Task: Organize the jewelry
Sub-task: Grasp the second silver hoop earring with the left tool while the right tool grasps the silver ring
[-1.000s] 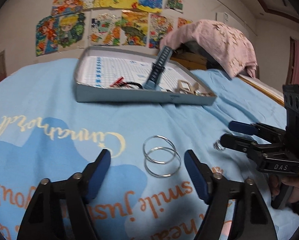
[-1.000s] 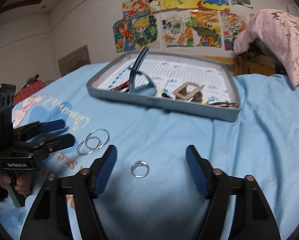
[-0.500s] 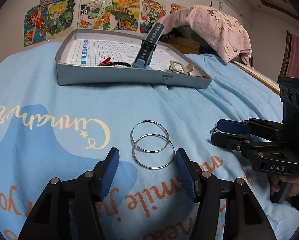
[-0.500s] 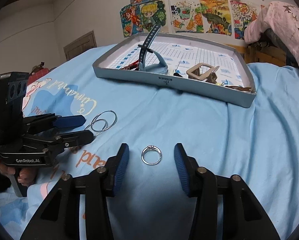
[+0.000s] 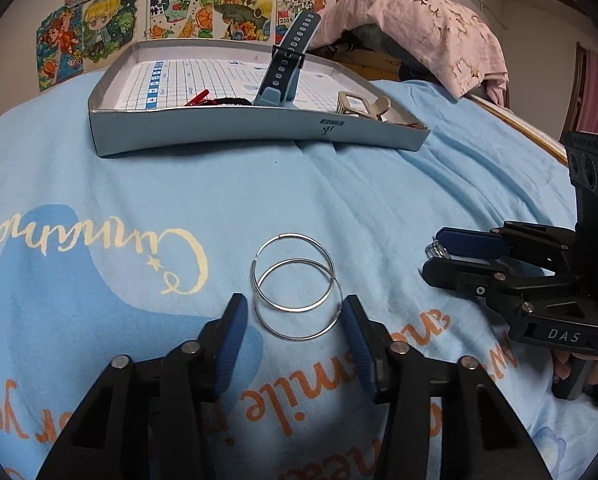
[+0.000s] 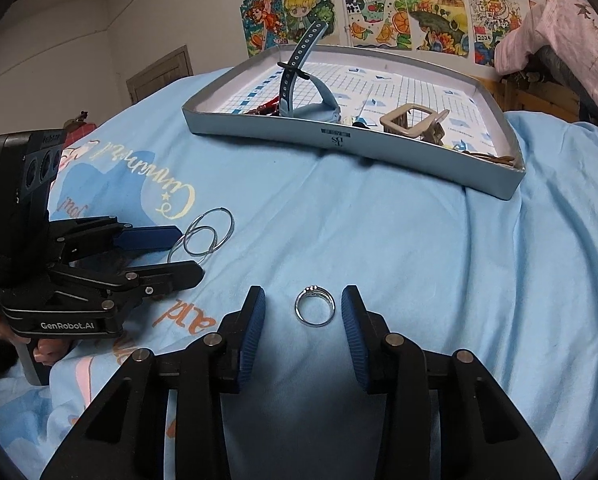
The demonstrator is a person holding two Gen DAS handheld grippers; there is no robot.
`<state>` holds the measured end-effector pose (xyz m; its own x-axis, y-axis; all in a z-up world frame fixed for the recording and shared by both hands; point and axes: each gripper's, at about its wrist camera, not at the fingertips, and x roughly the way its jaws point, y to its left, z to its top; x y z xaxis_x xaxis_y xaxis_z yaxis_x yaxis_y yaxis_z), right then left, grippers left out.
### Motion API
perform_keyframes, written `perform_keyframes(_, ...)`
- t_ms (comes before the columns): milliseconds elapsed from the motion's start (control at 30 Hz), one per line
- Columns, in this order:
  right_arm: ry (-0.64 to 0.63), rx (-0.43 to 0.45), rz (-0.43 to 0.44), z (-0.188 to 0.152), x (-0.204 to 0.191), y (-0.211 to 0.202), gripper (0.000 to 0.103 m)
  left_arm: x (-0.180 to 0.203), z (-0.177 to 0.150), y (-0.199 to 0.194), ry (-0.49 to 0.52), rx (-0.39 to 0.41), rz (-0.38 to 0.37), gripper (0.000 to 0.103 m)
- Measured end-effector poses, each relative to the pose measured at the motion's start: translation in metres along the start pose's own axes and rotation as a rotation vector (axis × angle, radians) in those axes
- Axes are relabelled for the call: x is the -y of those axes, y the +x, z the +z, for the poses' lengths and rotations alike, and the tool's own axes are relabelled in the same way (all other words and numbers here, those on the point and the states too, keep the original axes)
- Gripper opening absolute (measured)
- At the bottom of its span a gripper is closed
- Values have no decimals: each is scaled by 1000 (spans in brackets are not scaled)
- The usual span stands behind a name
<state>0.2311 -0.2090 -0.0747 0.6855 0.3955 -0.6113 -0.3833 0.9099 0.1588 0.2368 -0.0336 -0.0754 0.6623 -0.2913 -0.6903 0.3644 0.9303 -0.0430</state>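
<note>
Two thin silver hoops (image 5: 295,286) lie overlapping on the blue bedsheet. My left gripper (image 5: 293,320) is open, low over the sheet, with its fingers on either side of the nearer hoop. A small silver ring (image 6: 315,306) lies on the sheet between the fingers of my open right gripper (image 6: 303,312). The ring (image 5: 438,249) peeks out past that gripper's blue pad in the left wrist view. The hoops (image 6: 203,236) also show in the right wrist view, by the left gripper's tips. A grey tray (image 5: 259,136) farther back holds a blue watch strap (image 5: 287,66), a beige hair claw (image 5: 359,106) and small items.
The tray (image 6: 379,148) sits at the far side of the bed, beyond both grippers. A pink cloth (image 5: 427,28) is heaped at the back right over a wooden edge. Posters hang on the wall behind.
Both grippers have moved forward and down and narrowed their opening. The left now straddles the hoops; the right now straddles the ring.
</note>
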Motion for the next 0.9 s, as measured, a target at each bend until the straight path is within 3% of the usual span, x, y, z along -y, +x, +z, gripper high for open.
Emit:
perform_keyframes(200, -2, -14, -3, 0, -1, 2, 32, 1, 0, 0, 9, 1, 8, 42)
perform_keyframes(333, -3, -23, 1, -1, -1, 3, 18, 2, -1, -4, 15, 20, 13, 42)
perform_keyframes(700, -35, 42, -6, 1, -8, -10, 18, -3, 1, -16, -9, 71, -19, 42)
perform_keyframes(900, -24, 110, -6, 10, -7, -22, 18, 0, 11, -36, -2, 142, -32, 42)
